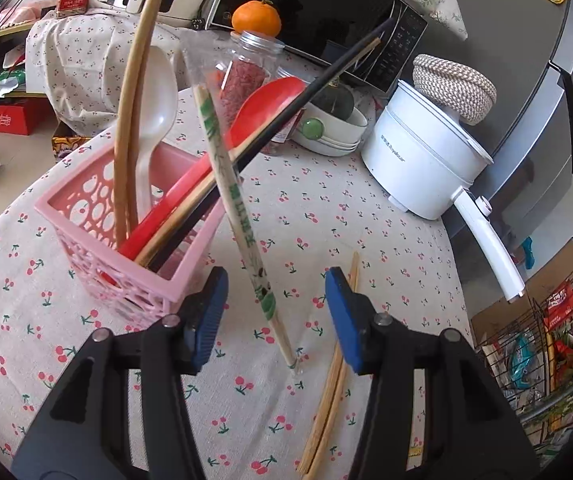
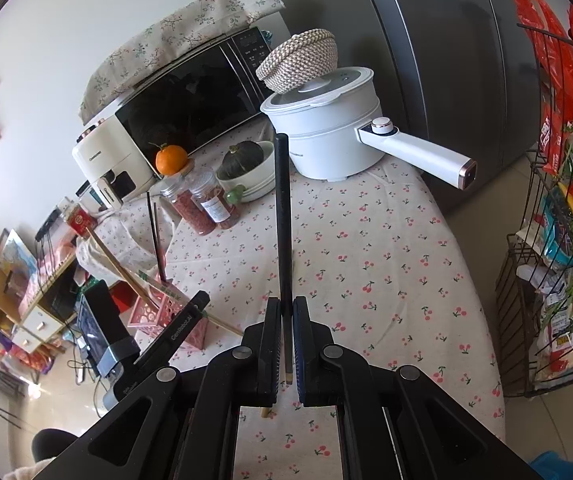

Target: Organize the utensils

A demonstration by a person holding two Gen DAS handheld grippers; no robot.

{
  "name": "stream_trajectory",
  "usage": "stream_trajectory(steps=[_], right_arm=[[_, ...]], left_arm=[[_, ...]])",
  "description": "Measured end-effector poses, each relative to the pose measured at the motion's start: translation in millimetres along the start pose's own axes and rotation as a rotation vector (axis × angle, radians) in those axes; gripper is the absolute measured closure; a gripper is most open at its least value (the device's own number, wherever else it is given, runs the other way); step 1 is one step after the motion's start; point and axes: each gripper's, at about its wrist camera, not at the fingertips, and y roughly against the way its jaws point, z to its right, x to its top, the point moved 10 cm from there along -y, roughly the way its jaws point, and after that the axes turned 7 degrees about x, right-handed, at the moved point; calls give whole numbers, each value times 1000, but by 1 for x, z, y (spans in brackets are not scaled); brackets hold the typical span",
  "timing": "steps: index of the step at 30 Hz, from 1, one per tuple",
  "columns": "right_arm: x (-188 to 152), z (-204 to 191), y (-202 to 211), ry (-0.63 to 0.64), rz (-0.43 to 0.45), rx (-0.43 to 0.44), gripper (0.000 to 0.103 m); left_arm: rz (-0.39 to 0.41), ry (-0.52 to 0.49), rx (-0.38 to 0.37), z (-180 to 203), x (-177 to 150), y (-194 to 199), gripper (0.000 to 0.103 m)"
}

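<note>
Claw state, left [image 1: 274, 304]: jaws apart, nothing gripped; a paper-wrapped chopstick [image 1: 238, 216] stands tilted between them, touching neither pad, tip on the counter [image 1: 366, 216]. Right claw [image 2: 285, 340] clamped on a black chopstick [image 2: 282, 216]. Pink basket [image 1: 98, 216] near the counter's left edge holds spoons and chopsticks. Bare wooden pair [image 1: 328, 404] lies by the left claw's right finger.

Cherry-print tablecloth [image 1: 326, 208] under pink basket [image 1: 98, 216], bamboo chopsticks [image 1: 326, 400]
</note>
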Motion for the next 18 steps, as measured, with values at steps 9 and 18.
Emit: stream_trajectory(steps=[9,18], right_arm=[[-2,-4,-4,0,-8,7,97],[14,-24,11,16,74,27,97]], left_arm=[[19,-42,-19,7,8,0,97],[147,-222,-278,32,46,95,97]])
